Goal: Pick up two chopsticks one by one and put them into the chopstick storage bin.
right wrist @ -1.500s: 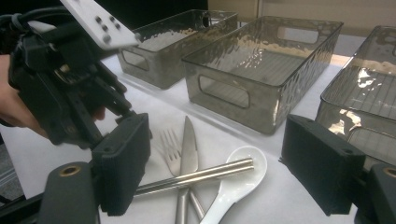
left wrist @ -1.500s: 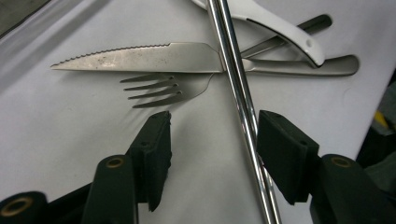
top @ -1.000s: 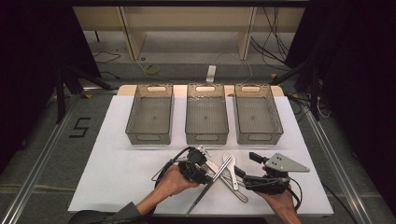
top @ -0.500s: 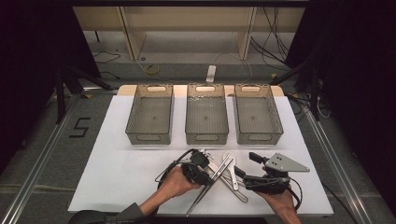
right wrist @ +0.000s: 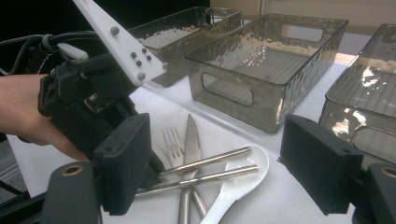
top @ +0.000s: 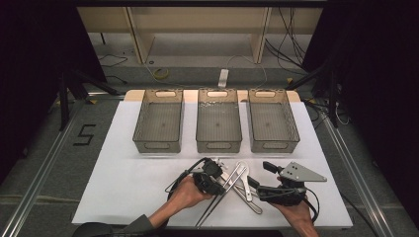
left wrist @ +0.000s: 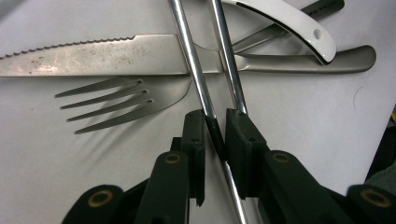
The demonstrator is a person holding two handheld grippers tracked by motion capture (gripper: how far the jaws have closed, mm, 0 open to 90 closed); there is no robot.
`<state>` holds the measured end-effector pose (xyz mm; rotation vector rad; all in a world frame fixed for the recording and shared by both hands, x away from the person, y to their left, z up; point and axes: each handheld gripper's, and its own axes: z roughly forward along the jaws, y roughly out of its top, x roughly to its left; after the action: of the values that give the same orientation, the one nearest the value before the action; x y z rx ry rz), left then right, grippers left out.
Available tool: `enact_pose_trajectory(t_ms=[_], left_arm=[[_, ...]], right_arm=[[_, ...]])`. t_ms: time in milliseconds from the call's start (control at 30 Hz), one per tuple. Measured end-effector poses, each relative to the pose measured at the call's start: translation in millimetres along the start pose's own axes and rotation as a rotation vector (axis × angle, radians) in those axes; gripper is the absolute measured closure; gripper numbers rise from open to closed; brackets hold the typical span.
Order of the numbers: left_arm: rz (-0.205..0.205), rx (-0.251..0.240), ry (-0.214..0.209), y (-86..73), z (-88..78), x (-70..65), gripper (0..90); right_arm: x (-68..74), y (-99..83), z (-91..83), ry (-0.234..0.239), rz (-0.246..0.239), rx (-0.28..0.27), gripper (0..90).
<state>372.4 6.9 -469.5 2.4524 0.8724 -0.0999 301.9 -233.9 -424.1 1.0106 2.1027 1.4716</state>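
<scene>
1. Fingers of the left gripper are pinching one metal chopstick low on its shaft; fingers of the right gripper are spread wide with nothing between them.
2. Beneath everything lies the white tabletop, and the cutlery pile near its front edge serves as the landmark below.
3. Three smoky clear bins stand in a row behind the pile, side by side and apart from it.
4. Left of the pile, a hand holds the left gripper, which reaches into the pile.
5. Right of the pile, the right gripper hovers just beside it, carrying a grey three-cornered plate on top.
6. Within the pile, a second chopstick runs close beside the pinched one; both cross over a serrated knife.
7. Just beside the knife's blade lies a fork, its tines pointing away from the chopsticks.
8. At the pile's edge nearest the right gripper, a white spoon lies under the chopstick tips.
</scene>
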Motion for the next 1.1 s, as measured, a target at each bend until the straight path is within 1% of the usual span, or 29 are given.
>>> enact_pose_trajectory(t_ms=[67, 133, 233, 367, 467, 533, 567, 667, 733, 833, 933, 1033, 1067, 1100], left_arm=[[0.001, 0.001, 0.009, -0.4, -0.1, 1.0, 79.9], [-0.002, -0.002, 0.009, -0.6, 0.1, 1.6, 82.1], [-0.012, -0.005, 0.002, -0.6, 0.2, 2.9, 83.1], [-0.006, -0.005, 0.004, -0.8, -0.1, 3.3, 84.2], [-0.005, -0.02, 0.013, -1.1, -0.3, 2.8, 84.5], [0.005, -0.034, 0.027, -0.9, -1.5, 2.9, 84.6], [0.005, -0.034, 0.027, -0.9, -1.5, 2.9, 84.7], [0.034, -0.061, 0.033, 0.8, -9.1, 2.1, 84.8], [0.042, -0.07, 0.033, 1.3, -12.2, 1.1, 85.0], [0.047, -0.077, 0.036, 1.5, -15.6, 1.9, 85.0], [0.047, -0.093, 0.036, 2.3, -22.6, 3.4, 85.1], [0.041, -0.127, 0.039, 3.9, -35.9, 6.8, 85.1], [0.041, -0.127, 0.039, 3.9, -35.9, 6.8, 85.1], [0.041, -0.135, 0.042, 4.1, -40.0, 9.2, 85.1]], right_arm=[[0.1, 0.1, 0.0, 0.001, -0.002, -0.001, 25.7], [-0.2, 0.1, -0.2, 0.001, -0.001, 0.0, 25.8], [0.0, 0.0, 0.1, 0.001, -0.001, 0.0, 25.9], [0.3, 0.0, 0.1, 0.005, -0.004, 0.002, 25.9], [0.2, 0.1, -0.1, 0.005, -0.003, 0.001, 25.9], [0.0, 0.1, -0.3, 0.005, -0.003, 0.001, 25.9], [-0.1, 0.2, -0.4, 0.005, -0.003, 0.001, 26.0], [-0.4, 0.1, -0.6, 0.001, -0.002, 0.002, 26.1], [-0.8, 0.1, -0.9, 0.001, 0.001, -0.001, 26.1], [-1.0, 0.3, -1.4, 0.0, -0.001, -0.004, 26.1], [-1.4, 0.3, -1.7, 0.001, 0.0, -0.006, 26.1], [-1.5, 0.2, -1.8, 0.001, 0.003, -0.007, 26.1], [-1.5, 0.2, -1.8, 0.002, 0.004, -0.007, 26.1], [-1.6, 0.1, -1.8, 0.002, 0.004, -0.006, 26.1]])
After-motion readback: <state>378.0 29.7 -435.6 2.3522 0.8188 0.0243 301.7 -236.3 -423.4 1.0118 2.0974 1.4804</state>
